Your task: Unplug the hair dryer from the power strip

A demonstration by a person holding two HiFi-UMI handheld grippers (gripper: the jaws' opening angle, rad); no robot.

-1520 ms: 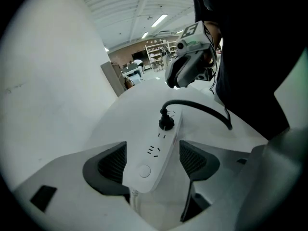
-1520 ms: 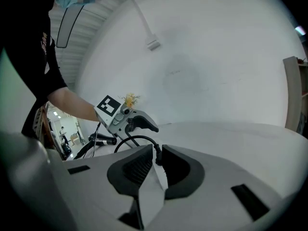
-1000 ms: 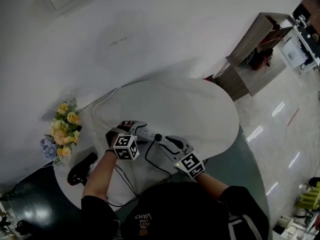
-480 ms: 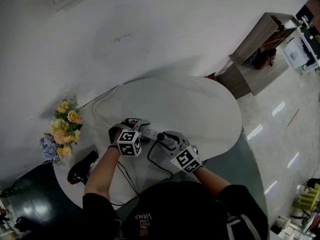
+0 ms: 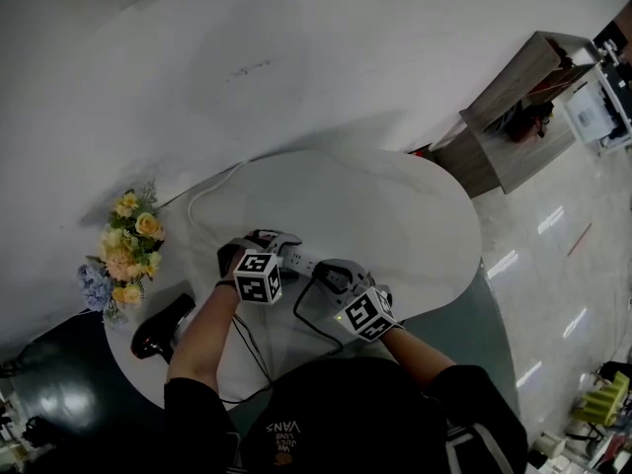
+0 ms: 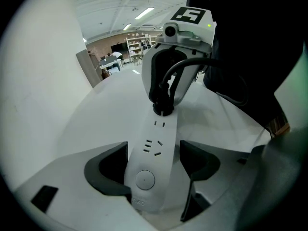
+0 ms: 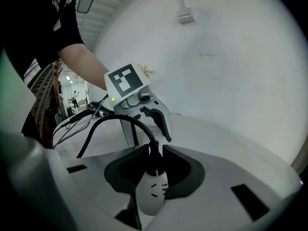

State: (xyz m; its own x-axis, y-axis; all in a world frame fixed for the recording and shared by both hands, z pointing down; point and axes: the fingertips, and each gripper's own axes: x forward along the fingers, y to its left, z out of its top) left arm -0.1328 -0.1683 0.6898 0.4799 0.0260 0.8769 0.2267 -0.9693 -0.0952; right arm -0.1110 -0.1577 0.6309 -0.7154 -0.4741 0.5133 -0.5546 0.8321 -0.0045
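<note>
A white power strip [image 5: 299, 261] lies on the round white table [image 5: 395, 215]. My left gripper [image 5: 265, 244] straddles its button end [image 6: 144, 179], both pads [image 6: 108, 170] against the strip's sides. The hair dryer's black plug [image 6: 162, 107] sits in the far socket. My right gripper [image 5: 328, 274] is at that plug [image 7: 155, 159], its jaws closing with the plug's neck pinched between them. The black cord [image 5: 301, 316] loops back toward me. The black hair dryer [image 5: 163, 329] lies at the table's left edge.
A bunch of yellow and blue flowers [image 5: 123, 255] stands at the table's left. The strip's white cable [image 5: 197, 200] curves off the far left edge. A wooden shelf unit [image 5: 513, 107] stands on the floor at the far right.
My right gripper has shifted left along the strip onto the plug and rolled a little. The left gripper stays on the strip's end.
</note>
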